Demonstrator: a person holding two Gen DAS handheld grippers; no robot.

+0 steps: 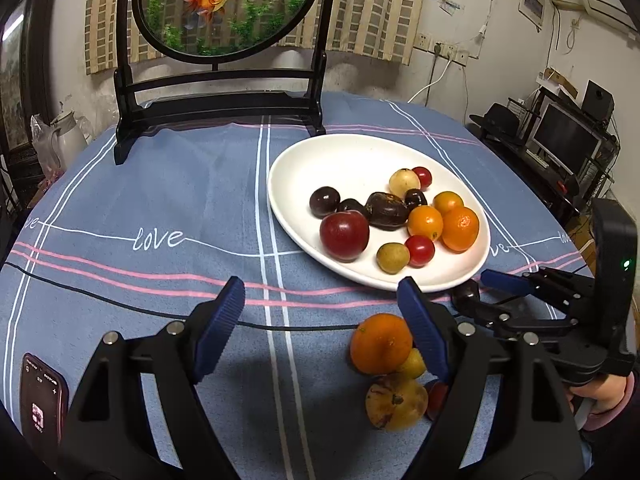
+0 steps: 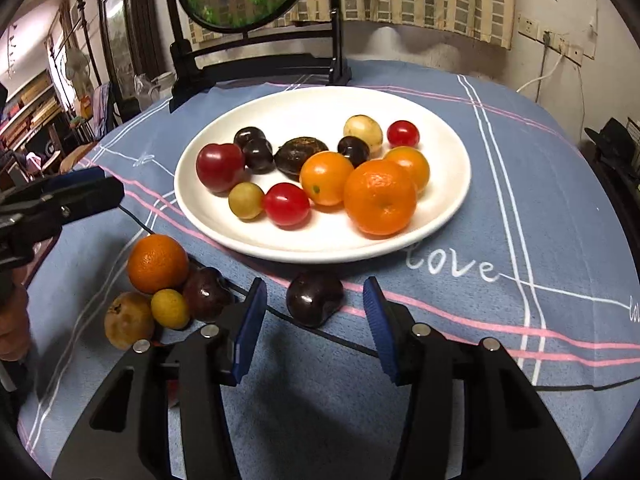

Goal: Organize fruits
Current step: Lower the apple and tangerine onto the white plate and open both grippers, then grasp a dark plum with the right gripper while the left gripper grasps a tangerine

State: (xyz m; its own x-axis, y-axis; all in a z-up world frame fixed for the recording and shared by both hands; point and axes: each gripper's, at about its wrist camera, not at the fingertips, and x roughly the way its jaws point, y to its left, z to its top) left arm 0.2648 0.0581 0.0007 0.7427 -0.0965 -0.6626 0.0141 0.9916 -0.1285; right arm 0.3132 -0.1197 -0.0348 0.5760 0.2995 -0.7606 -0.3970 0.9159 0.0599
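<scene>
A white plate holds several fruits: oranges, cherry tomatoes, dark plums and pale round ones. In front of it on the blue cloth lie an orange, a small yellow fruit, a brownish-yellow fruit and a dark red plum. My left gripper is open and empty, its right finger beside the orange. A dark plum lies at the plate's near rim, just ahead of my right gripper, between its fingertips with gaps on both sides.
A black framed goldfish screen stands behind the plate. A thin black cable crosses the cloth. A phone lies at the near left. A hand holds the right gripper. Shelves and a monitor stand beyond the table at the right.
</scene>
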